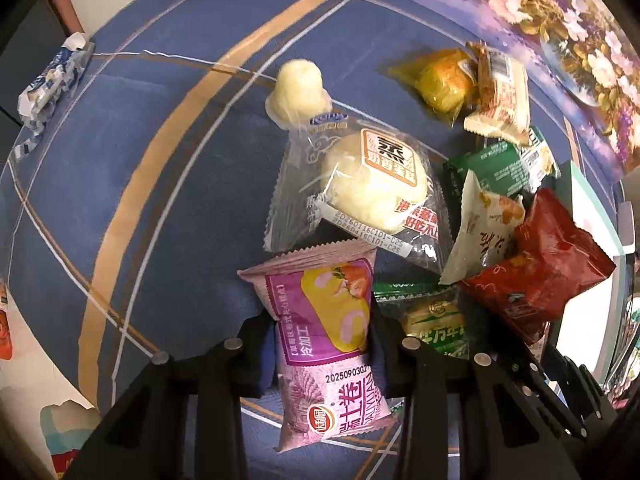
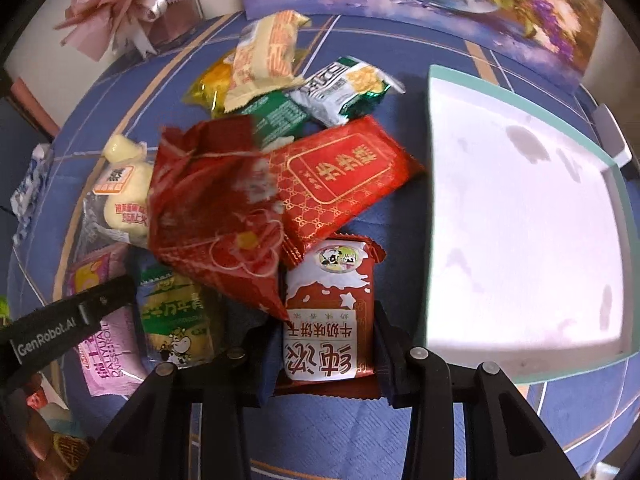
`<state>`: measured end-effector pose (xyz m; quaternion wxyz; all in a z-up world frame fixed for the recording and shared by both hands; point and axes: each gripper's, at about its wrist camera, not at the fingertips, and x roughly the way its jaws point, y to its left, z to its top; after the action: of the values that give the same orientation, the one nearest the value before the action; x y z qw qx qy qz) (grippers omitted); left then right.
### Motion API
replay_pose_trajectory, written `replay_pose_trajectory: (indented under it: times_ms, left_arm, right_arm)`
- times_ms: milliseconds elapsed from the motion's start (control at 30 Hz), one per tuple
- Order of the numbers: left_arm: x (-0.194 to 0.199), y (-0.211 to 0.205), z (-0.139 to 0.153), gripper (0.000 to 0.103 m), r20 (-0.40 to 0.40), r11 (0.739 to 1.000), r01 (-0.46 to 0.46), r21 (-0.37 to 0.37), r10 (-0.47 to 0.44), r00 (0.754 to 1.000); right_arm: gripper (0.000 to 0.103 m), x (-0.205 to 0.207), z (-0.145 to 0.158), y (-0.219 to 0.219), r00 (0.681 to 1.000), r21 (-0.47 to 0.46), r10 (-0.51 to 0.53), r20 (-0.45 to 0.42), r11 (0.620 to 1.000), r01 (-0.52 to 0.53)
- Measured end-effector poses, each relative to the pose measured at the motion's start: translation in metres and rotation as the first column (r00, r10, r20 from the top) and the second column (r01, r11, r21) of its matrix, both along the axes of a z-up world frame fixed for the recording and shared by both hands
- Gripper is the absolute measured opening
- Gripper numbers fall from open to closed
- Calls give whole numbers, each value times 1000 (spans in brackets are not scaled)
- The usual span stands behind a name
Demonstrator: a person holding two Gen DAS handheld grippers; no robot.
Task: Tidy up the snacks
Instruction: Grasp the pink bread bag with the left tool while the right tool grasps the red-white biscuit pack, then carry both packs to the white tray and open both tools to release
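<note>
Blue cloth with tan and white stripes [image 1: 120, 184] covers the table where a heap of packaged snacks lies. In the left wrist view, the left gripper [image 1: 322, 344] at lower centre is clamped on a pink Swiss-roll packet [image 1: 332, 344], its black fingers [image 1: 256, 340] pressing both sides of the wrapper. Just above the packet lies a clear-wrapped steamed cake [image 1: 372, 188], with a pale jelly cup [image 1: 298, 90] touching its upper left corner. A yellow-wrapped sweet [image 1: 440, 80] and a cream-and-orange biscuit packet [image 1: 502, 96] sit at upper right, near a floral picture [image 1: 560, 40] along the frame's top right edge. A blue-and-white wrapper [image 1: 52, 84] lies well apart at far left.

In the right wrist view, the right gripper [image 2: 328, 344] at lower centre grips a red-and-white milk biscuit packet [image 2: 330, 312], its fingers [image 2: 394, 340] tight against the packet's edges. A crumpled red bag [image 2: 212, 208] overlaps the packet's upper left corner, and a flat red packet with gold lettering [image 2: 340, 176] lies just above. A green-and-yellow packet [image 2: 176, 320] sits at lower left, beside the pink Swiss-roll packet [image 2: 108, 344] held under the left gripper's black arm. A white tray with a pale green rim [image 2: 520, 220] fills the right side of the frame, just beside the heap. A pink ribbon bouquet [image 2: 124, 4] stands at upper left.
</note>
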<state>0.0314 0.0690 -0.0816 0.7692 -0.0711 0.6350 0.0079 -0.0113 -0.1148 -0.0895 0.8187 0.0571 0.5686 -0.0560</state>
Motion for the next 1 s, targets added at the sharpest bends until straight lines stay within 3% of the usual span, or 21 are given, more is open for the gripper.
replay_pose_trajectory:
  times_ms: [233,667,1000]
  left_arm:
    - [-10,7,25,39,60,1000,-19,4,19,998]
    - [-16,7,53,39,153,999,-50,15,47,987]
    - [-16,-28,88,39,279,999,38,26,-44,959]
  right_arm:
    - [42,-4,25,-5,997,-2,-32,74,999,32]
    - [42,-28,45,-32,981,7,-101,164,995,101]
    - [42,-32,66,-54,955,31,-169,243,986,166]
